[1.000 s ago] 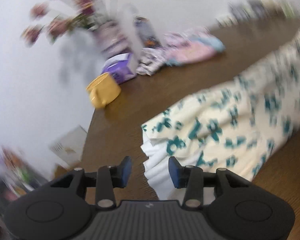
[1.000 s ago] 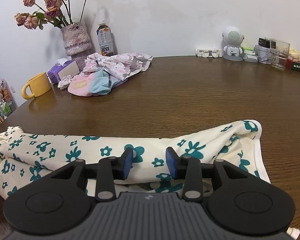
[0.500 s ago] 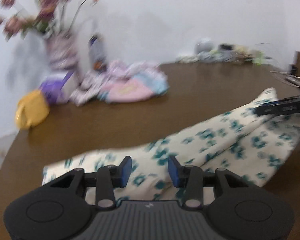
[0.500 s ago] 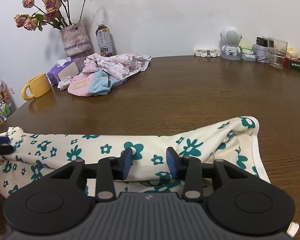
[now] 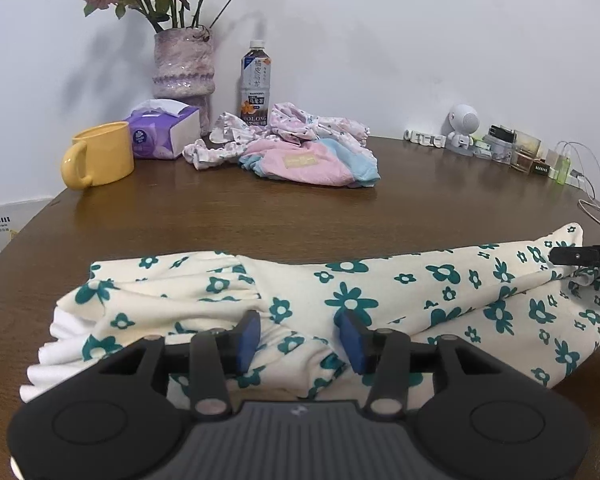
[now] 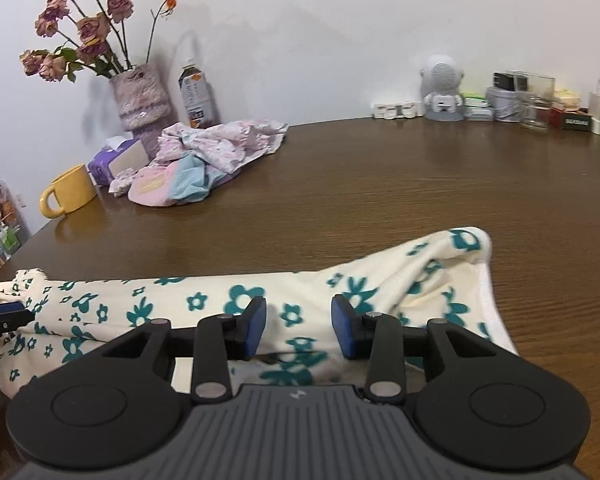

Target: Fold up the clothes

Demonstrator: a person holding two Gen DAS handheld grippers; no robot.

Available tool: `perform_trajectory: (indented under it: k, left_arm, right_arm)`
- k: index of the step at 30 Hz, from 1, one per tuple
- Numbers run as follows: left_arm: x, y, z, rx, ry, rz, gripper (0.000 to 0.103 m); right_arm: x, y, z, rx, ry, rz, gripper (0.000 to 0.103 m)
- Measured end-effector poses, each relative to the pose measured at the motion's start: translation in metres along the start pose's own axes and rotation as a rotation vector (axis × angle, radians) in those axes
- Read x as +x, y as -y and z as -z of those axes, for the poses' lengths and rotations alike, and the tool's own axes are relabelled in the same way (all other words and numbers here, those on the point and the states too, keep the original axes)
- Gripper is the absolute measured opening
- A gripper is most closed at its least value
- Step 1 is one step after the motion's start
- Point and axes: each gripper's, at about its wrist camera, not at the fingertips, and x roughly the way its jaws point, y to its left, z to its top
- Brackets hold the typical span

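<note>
**Floral garment laid lengthwise across the near table edge**

The cream garment point(image 5: 380, 300) with teal flowers is seen lying in a long, rumpled band on the near part of the brown table point(image 6: 380, 184), running left to right. Its gathered end is at the near left; its far right corner is lifted into a small peak. The left gripper point(image 5: 299, 338) is held over the left portion, its blue-padded jaws spread apart with cloth beneath but nothing clamped. The right gripper point(image 6: 299, 326) is held over the right portion, jaws likewise spread and released. A tip of each gripper is caught at the edge of the other's view.

At the far left, a heap of pink and blue clothes point(image 5: 300, 152) is seen, well apart from the garment. Beside it stand a yellow mug point(image 5: 100, 154), a purple tissue box point(image 5: 164, 128), a vase point(image 5: 184, 64) of dried roses and a tea bottle point(image 5: 255, 80). Small items are lined along the far right edge by the wall, among them a white robot figure point(image 6: 442, 88).
</note>
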Motion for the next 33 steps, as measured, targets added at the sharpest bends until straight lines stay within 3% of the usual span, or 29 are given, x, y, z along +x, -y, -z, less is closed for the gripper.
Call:
perform_trajectory:
  k: [6,10,33]
  left_arm:
    - [0.001,0.001,0.0,-0.008,0.0,-0.003,0.044]
    - [0.001,0.0,0.0,-0.012,0.0,-0.004,0.044]
    - [0.0,-0.001,0.001,-0.032,0.003,0.0,0.044]
  right_arm:
    - [-0.011,0.015,0.007,0.058,-0.005,-0.008,0.036]
    - [-0.013,0.025,0.009,0.092,-0.003,-0.011,0.027]
    - [-0.014,0.019,0.011,0.069,-0.004,0.016,0.028]
